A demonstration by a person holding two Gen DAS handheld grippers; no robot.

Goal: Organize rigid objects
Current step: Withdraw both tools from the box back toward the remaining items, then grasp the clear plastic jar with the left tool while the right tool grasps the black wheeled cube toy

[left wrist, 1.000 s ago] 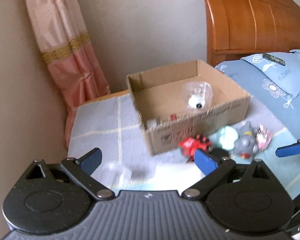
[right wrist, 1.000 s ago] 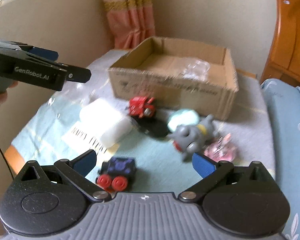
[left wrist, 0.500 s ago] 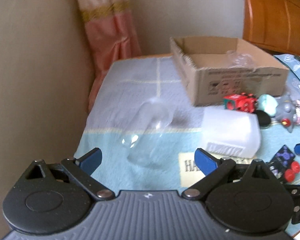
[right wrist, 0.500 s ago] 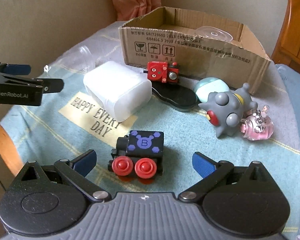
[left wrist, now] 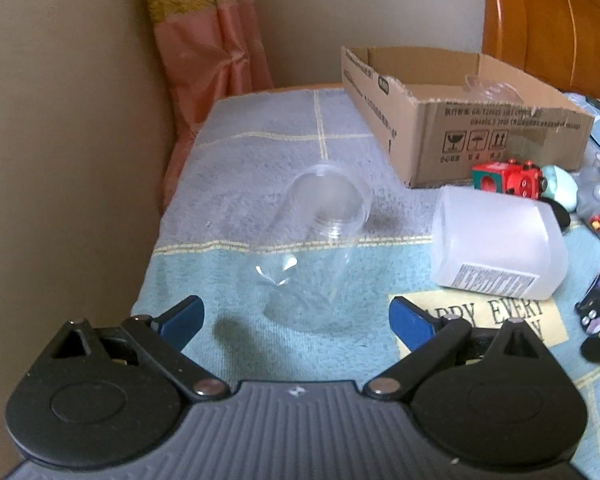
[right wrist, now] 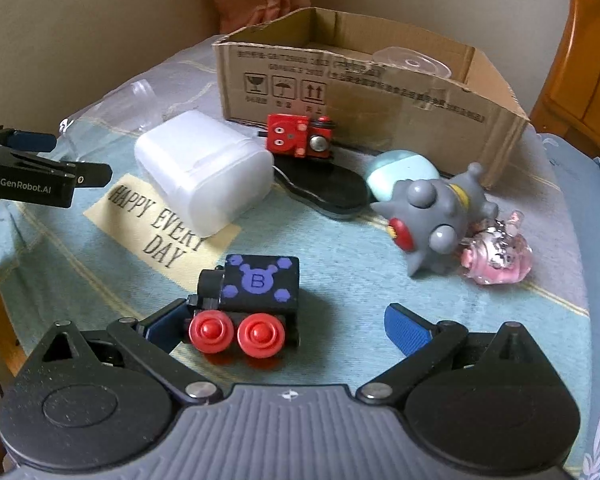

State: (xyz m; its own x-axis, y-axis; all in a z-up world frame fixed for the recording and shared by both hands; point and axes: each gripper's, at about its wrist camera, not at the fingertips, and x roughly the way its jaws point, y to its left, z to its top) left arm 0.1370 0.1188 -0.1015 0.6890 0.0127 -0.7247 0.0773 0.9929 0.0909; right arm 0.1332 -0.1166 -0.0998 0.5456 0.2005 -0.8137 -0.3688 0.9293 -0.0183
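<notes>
The clear plastic cup lies on its side on the counter, long axis near-to-far, mouth facing the far cardboard box. The left gripper, jaws released, seems to be lining up a grasp; next it must straddle the cup. The right gripper, also released, flanks the black toy train.

Clear cup on side; black train upright.

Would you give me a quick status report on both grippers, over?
Left gripper open, facing clear cup lying on its side. Right gripper open around black toy train. Nothing blocking.
</notes>
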